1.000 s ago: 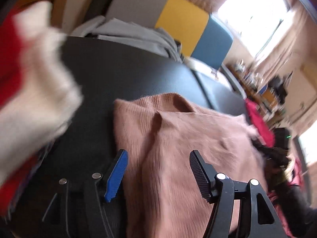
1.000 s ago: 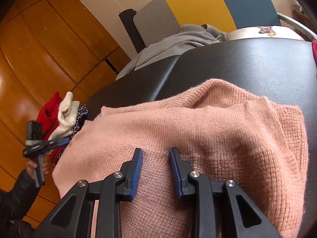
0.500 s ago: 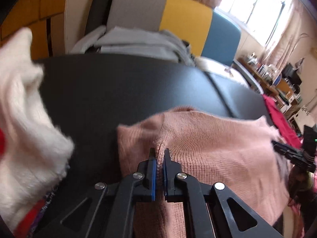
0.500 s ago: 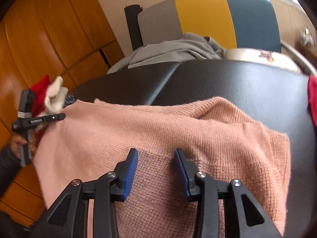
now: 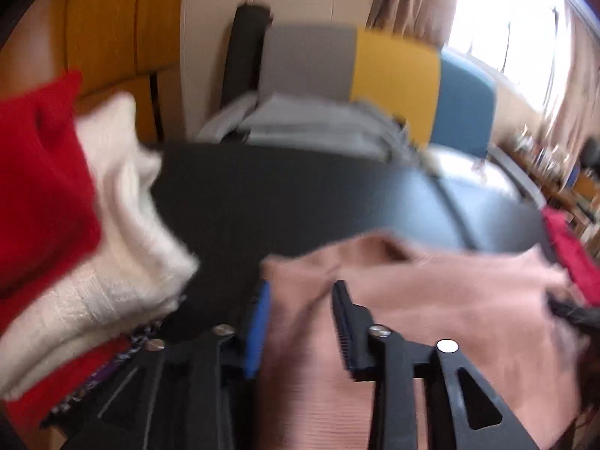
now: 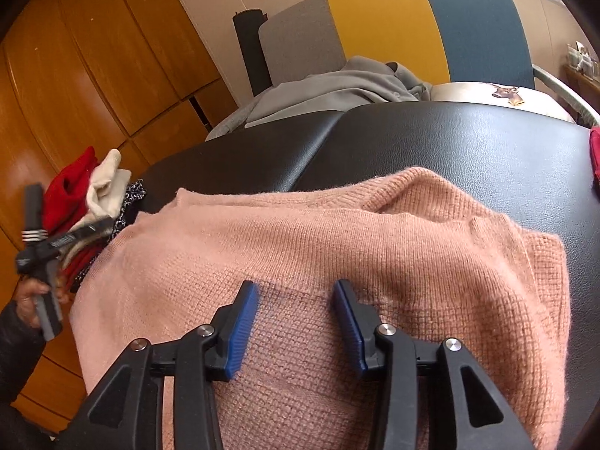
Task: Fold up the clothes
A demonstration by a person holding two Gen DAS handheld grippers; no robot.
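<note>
Your left tool [image 5: 300, 322] had been pressed together on the left edge of the pink sweater [image 6: 337, 262] half a second before; at this moment its jaws were opening, with a raised fold of the knit between them but no pad visibly pressing on it. That view was blurred, so contact could not be ruled out. Your right tool [image 6: 296, 322] had also widened over the second: its jaws were opening above the near middle of the sweater, and nothing was pinched.

Judgement: you had finished one placing move and let go. The sweater lay folded in a broad band across the near part of the black padded surface [image 6: 468, 142], so another fold probably remained.

Edges and room:
- The sweater's left edge lay just beside the stack of red and cream clothes [image 6: 90, 195] at the surface's left end. Your left hand [image 6: 33, 296] had little room there.
- A red garment [image 6: 594, 153] sat at the right edge, apart from the sweater.
- The far half of the surface was bare, giving space for a fold away from you.
- The grey garment [image 6: 337, 86] lay beyond the far edge on the chair [image 6: 412, 18], clear of the work.
- The sweater's near edge was hidden.
</note>
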